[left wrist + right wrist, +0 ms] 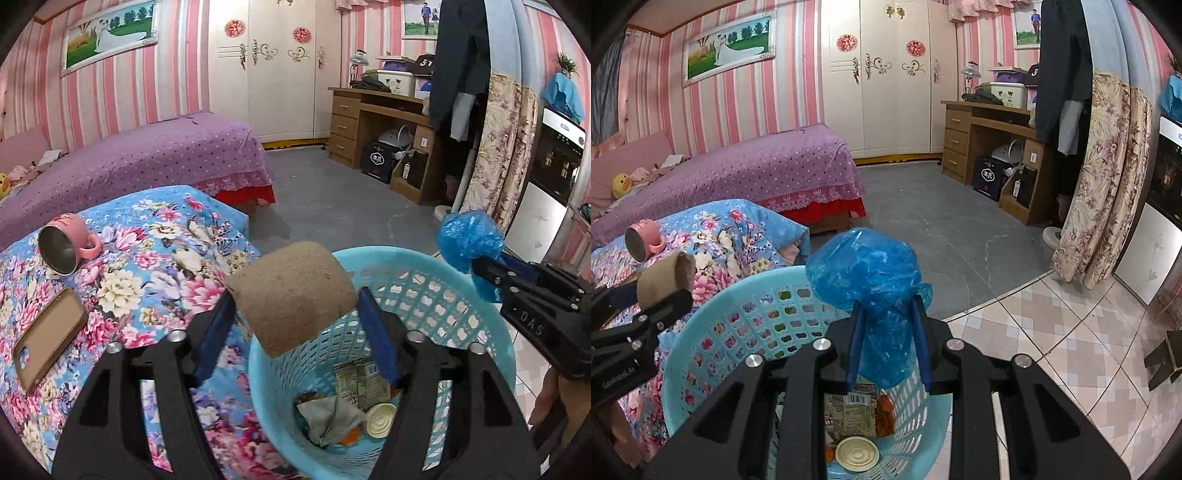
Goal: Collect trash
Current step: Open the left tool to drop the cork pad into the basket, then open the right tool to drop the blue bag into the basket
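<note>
A brown cardboard tube (pixel 291 295) hangs tilted between the fingers of my left gripper (pixel 297 293), over the near rim of a light blue plastic basket (pixel 424 258). The jaws stand wide and the pads look just clear of the tube's ends. My right gripper (pixel 886 304) is shut on a crumpled blue plastic bag (pixel 864 269), held above the basket (pixel 738 288). The left wrist view shows that bag (pixel 467 240) at the basket's far right rim. Wrappers (pixel 364 380) and a round cream lid (pixel 857 454) lie in the basket's bottom.
The basket stands against a low surface covered by a floral quilt (pixel 155 266), which carries a tipped pink mug (pixel 70 243) and a phone (pixel 48 339). A purple bed (pixel 140 155) lies behind. Grey floor (pixel 942 229), a wooden desk (pixel 982 147) and a flowered curtain (pixel 1108 184) are to the right.
</note>
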The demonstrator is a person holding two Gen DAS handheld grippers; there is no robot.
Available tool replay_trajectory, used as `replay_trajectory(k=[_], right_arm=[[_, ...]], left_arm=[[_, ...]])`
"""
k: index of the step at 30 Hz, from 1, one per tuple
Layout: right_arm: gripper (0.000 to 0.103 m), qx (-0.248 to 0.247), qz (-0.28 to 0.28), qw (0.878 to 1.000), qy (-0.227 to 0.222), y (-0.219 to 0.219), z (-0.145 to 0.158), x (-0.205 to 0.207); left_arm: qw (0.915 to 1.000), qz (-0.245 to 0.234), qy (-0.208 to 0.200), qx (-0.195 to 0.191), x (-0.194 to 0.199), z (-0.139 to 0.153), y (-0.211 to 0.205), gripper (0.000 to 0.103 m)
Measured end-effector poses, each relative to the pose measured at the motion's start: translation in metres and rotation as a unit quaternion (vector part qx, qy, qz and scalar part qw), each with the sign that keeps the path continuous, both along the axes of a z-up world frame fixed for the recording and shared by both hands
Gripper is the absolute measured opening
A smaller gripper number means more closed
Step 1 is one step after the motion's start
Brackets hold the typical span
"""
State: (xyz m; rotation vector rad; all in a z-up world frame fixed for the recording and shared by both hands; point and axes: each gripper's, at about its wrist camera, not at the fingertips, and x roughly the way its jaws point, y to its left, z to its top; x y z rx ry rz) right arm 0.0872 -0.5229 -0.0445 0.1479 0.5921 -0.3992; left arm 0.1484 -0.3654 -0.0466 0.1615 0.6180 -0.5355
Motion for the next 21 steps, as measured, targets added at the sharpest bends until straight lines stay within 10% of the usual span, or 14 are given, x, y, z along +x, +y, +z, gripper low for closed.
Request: replay_trajectory(k=[7,21], right_arm=[[0.025,0.003,-0.008,1.0,-0.01,-0.001,0.001,-0.004],[0.028,-0.007,0.002,1.0,-0.027,0.02,0.011,0.001]], left_arm=[[0.9987,0.028,-0.04,0.016,-0.002,0.007,0.012,0.096],[0.9955,0.081,-0.044,0.021,0.01,0.015,0.071,0.097]])
